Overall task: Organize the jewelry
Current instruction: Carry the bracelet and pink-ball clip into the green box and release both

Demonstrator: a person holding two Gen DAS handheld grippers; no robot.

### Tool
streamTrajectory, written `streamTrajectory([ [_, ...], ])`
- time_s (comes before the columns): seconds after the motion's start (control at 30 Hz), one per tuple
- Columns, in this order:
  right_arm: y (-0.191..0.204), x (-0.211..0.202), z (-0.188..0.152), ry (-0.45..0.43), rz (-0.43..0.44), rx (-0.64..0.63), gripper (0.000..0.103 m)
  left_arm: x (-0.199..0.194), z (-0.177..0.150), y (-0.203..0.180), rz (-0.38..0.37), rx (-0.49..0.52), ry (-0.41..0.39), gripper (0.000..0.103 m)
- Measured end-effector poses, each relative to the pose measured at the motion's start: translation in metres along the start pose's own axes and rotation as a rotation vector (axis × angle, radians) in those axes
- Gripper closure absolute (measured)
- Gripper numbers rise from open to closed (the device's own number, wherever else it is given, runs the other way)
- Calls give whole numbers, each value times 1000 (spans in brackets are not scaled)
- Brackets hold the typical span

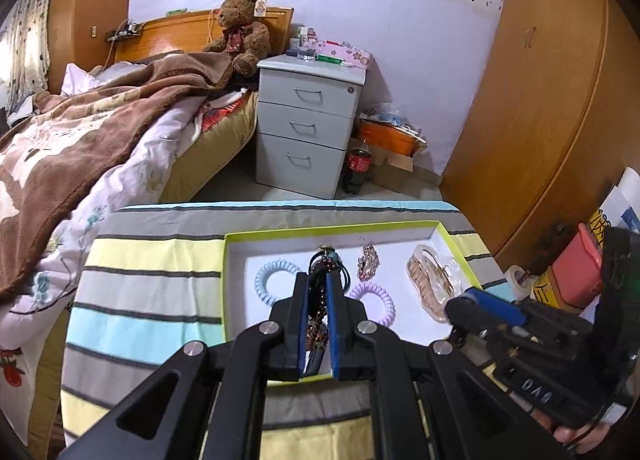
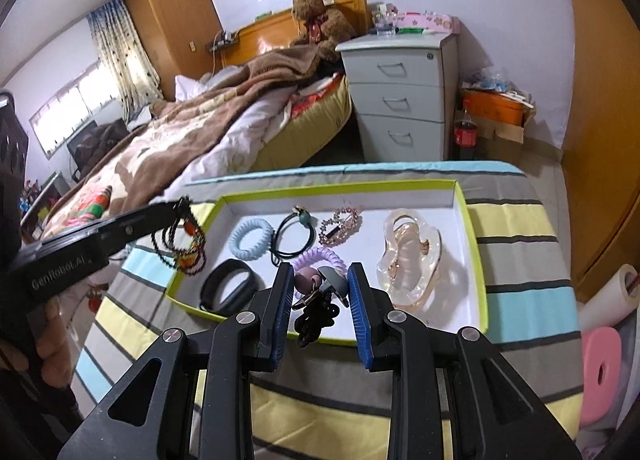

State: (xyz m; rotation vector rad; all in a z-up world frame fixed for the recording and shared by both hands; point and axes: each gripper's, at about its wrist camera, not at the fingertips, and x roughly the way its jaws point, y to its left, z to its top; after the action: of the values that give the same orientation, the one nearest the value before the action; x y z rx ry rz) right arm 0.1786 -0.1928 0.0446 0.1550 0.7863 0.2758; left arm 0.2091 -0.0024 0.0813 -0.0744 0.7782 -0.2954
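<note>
Beads fill the narrow gap of the left gripper [image 1: 318, 288], whose fingers are pressed in on a dark beaded bracelet [image 1: 319, 312]; from the right wrist view that bracelet [image 2: 186, 242] dangles off the fingertips just beyond the left edge of the tray [image 2: 476, 260], above the striped cloth [image 2: 516, 228]. Below and ahead of this gripper lie a pale blue coil hair tie [image 1: 276, 280] to its left, a purple coil tie [image 1: 376, 300] to its right, a rose-coloured hair clip [image 1: 369, 262] further ahead, and a clear amber claw clip [image 1: 430, 280] far right. The right gripper [image 2: 318, 280] stands spread, a black hair tie with round charms [image 2: 318, 300] lying between its fingers; whether they touch it I cannot tell. A black band [image 2: 228, 290] lies just to its left.
</note>
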Motion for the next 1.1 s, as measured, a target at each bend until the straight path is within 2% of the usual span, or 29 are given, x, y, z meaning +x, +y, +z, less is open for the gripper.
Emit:
streamTrajectory([
  [0.27,-4,26,-2,59,-20,-27,74,41,2,6,-21,-31,64,94],
  [0.53,-10,42,-2,97,-47,-36,74,70,-3,14,-1,-56,115,94],
  [1.1,-5,49,-1,84,-64,-70,74,95,-6,23,16,-81,157,93],
])
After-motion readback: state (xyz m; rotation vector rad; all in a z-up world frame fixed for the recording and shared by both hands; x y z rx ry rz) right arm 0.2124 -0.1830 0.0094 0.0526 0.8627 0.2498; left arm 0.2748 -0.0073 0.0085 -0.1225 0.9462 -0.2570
